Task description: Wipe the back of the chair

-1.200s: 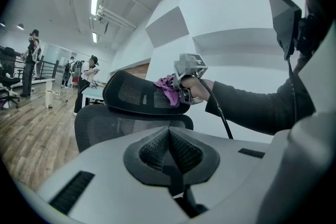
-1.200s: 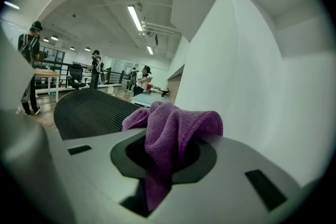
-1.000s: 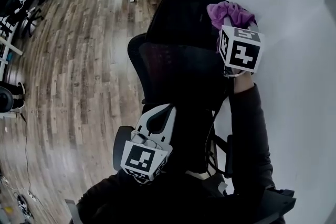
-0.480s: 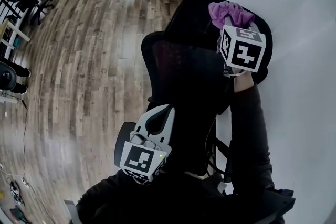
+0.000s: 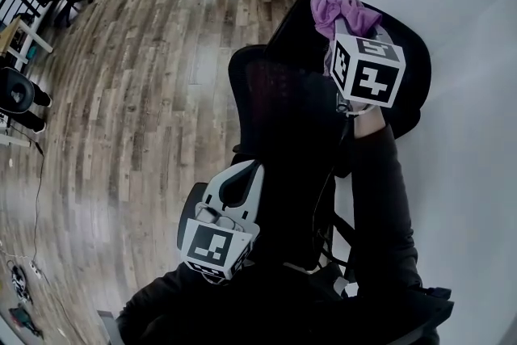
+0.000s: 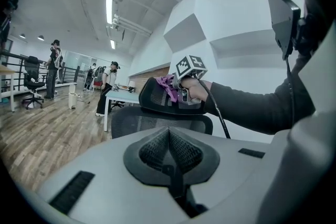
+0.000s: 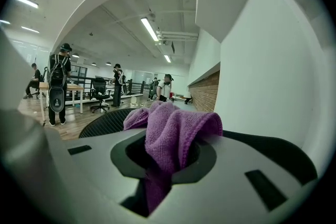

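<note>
Purple cloth (image 7: 170,131) between right gripper (image 7: 167,165) fingers (image 7: 128,153)

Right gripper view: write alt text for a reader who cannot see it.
The right gripper is shut on a bunched purple cloth, with a black mesh chair just beyond it. A white wall fills the right side; several people stand in an open office at left.

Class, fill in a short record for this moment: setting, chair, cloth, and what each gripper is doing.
Setting: office with wood floor, white wall beside the chair
Chair: black mesh office chair, its headrest nearest the wall
Cloth: purple cloth, bunched, against the top of the headrest
Right: right gripper shut on the purple cloth
Left: left gripper shut, holding nothing, low behind the chair back
</note>
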The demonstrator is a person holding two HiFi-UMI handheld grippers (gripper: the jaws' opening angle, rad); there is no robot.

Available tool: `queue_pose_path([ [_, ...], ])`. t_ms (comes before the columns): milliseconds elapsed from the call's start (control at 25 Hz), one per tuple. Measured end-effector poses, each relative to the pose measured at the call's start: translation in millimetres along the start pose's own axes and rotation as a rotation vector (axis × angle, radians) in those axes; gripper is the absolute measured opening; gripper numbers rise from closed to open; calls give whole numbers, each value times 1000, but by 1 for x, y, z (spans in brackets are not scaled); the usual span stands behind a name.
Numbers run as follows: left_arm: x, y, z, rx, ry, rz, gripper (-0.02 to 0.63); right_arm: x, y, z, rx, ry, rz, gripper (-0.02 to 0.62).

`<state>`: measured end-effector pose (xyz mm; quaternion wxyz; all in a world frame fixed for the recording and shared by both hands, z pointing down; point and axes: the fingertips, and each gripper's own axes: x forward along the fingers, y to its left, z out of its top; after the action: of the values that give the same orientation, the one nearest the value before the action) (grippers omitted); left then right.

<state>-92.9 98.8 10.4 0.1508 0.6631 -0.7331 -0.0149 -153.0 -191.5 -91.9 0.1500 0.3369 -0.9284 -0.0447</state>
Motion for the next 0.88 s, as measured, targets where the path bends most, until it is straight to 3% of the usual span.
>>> queue_pose_path([
  [160, -6, 8, 8, -9, 9, 43, 0, 4, 15, 11, 6, -17, 33, 69],
  [880, -26, 18, 11, -21, -29, 83, 0, 1, 54, 32, 2, -58, 100, 67],
])
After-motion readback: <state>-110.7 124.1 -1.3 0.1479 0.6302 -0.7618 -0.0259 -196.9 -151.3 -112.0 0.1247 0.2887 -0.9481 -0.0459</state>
